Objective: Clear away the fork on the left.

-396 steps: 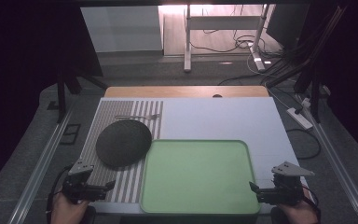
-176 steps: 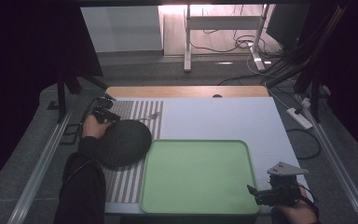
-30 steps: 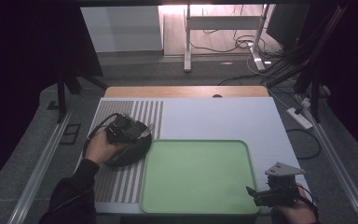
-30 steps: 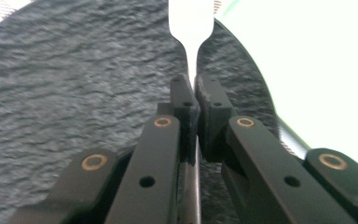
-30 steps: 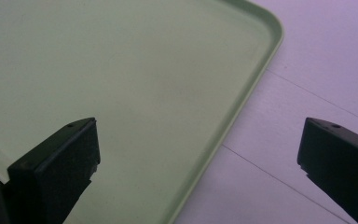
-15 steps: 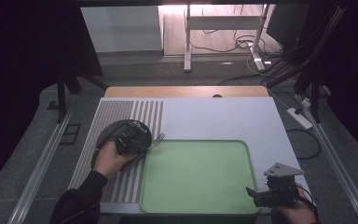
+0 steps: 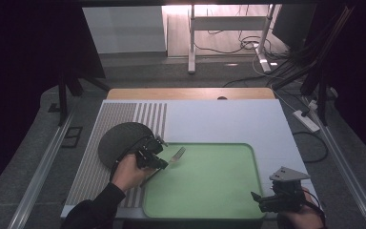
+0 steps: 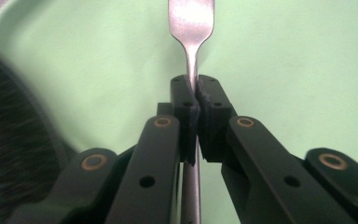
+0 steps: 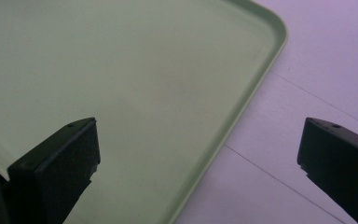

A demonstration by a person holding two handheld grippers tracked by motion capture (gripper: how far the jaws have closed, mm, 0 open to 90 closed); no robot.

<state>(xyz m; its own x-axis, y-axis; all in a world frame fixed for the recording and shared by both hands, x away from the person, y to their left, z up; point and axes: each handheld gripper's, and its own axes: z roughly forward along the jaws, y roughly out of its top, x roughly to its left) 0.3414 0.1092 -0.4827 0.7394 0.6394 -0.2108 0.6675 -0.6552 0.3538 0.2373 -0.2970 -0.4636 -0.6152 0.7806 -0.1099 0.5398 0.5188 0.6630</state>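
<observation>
Over the near-left corner of the green tray (image 7: 228,200), clamped at the neck: a metal fork (image 7: 176,154), pinched between the closed jaws of the left gripper (image 7: 158,157). Seen up close in the left gripper view, fork (image 8: 192,32) stem running straight up between the two black pads, pads (image 8: 184,100) pressed tight on either side, broad part ahead, handle trailing back down between the jaws. Held clear above the pale green tray (image 8: 284,70) floor, as far as can be judged; contact with the tray not certain.

Long axis: slanted in the high view, tines up and to the right toward the tray's middle, handle back down and to the left past the tray's edge. Points the same way as the gripper, so a simple lowering looks enough to lay it flat inside the rim; handle end probably needs to travel a little further right to clear the edge.

Just left of the gripper, a dark round plate (image 7: 124,143) on the striped mat (image 7: 90,176), partly under the left hand (image 7: 128,172).

Far across at the tray's near-right corner, the right gripper (image 7: 259,202), jaws wide apart with nothing between them. In the right gripper view, tray (image 9: 233,126) rim and white table (image 9: 317,60) between the parted jaws. Well apart from the fork; left hand clearly the one placed for the set-down.
</observation>
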